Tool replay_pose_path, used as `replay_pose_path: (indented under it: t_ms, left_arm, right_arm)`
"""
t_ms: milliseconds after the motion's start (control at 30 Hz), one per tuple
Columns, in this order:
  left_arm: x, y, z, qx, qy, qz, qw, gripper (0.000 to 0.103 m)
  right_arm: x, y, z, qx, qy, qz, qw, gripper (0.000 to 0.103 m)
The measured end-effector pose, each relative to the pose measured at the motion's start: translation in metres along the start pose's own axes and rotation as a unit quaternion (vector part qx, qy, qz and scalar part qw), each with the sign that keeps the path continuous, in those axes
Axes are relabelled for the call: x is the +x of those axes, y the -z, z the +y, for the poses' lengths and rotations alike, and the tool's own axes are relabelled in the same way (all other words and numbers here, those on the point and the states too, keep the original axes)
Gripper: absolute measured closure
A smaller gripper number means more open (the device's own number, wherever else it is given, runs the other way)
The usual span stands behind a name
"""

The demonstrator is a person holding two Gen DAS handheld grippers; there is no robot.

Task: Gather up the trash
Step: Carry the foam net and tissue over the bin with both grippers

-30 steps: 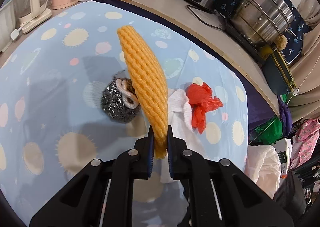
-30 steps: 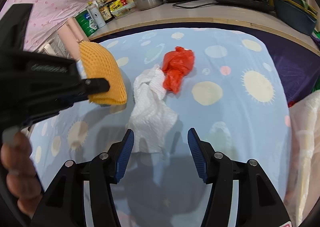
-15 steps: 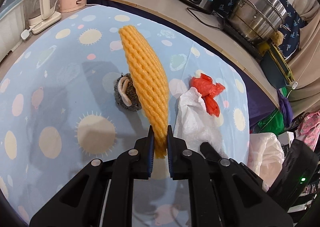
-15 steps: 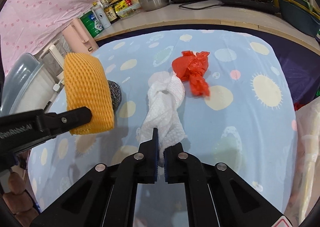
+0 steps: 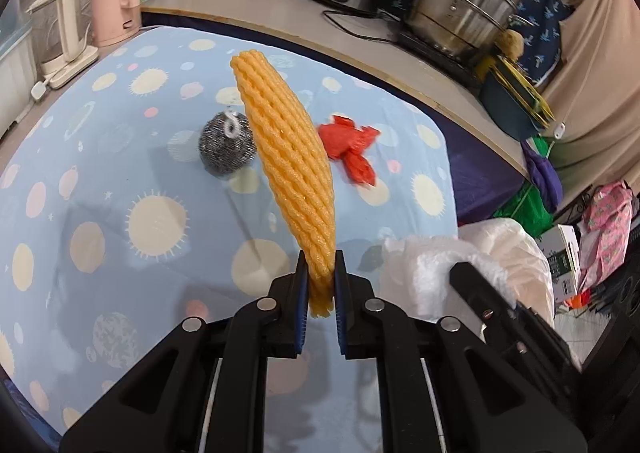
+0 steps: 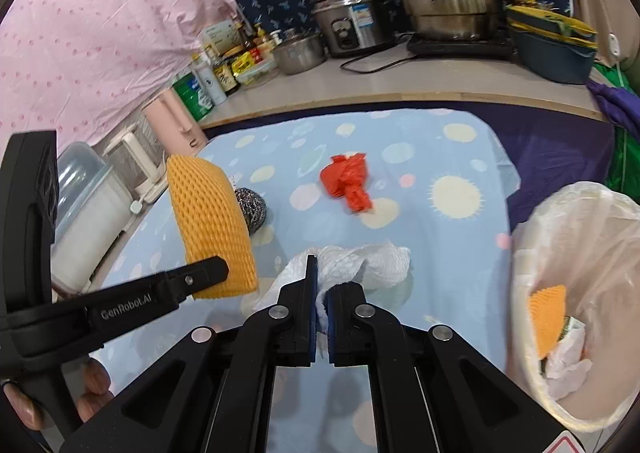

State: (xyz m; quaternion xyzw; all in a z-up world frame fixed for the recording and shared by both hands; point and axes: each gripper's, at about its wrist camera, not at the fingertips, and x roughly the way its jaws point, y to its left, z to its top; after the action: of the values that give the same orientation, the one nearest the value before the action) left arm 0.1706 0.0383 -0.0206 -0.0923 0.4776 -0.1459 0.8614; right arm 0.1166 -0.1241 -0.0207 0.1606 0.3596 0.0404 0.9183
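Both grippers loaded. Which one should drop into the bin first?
Probably right: the right gripper, shut on the paper towel, sits beside the lined bin; the left gripper, holding the foam net, is farther.

An orange foam fruit net point(image 5: 294, 173) stands upright off the tablecloth, pinched at its lower end. A crumpled white paper towel point(image 6: 360, 265) hangs clamped, lifted. A crumpled red plastic bag point(image 6: 347, 181) lies on the cloth. The lined trash bin point(image 6: 592, 221) holds 1 orange net and paper.

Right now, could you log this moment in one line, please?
left gripper: holds foam net | right gripper: holds paper towel | red bag: on table
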Motion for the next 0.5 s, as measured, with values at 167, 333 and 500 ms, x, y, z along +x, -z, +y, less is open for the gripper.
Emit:
replay_pose_path:
  t_ms: [167, 333, 500]
  left_arm:
    - [-0.007, 0.010, -0.024, 0.025, 0.007, -0.001, 0.9997, 0.092]
    - [-0.013, 0.020, -0.050, 0.053, 0.015, -0.001, 0.9985, 0.092]
    - [-0.014, 0.032, -0.077, 0.083, 0.027, 0.004, 0.9961, 0.092]
  right_arm:
    - [-0.027, -0.001, -0.021, 0.018, 0.014, -0.023, 0.999, 0.099]
    - [-0.051, -0.002, -0.043, 0.035, 0.029, -0.046, 0.998, 0.099]
    - [-0.073, -0.002, -0.065, 0.052, 0.044, -0.067, 0.995, 0.099]
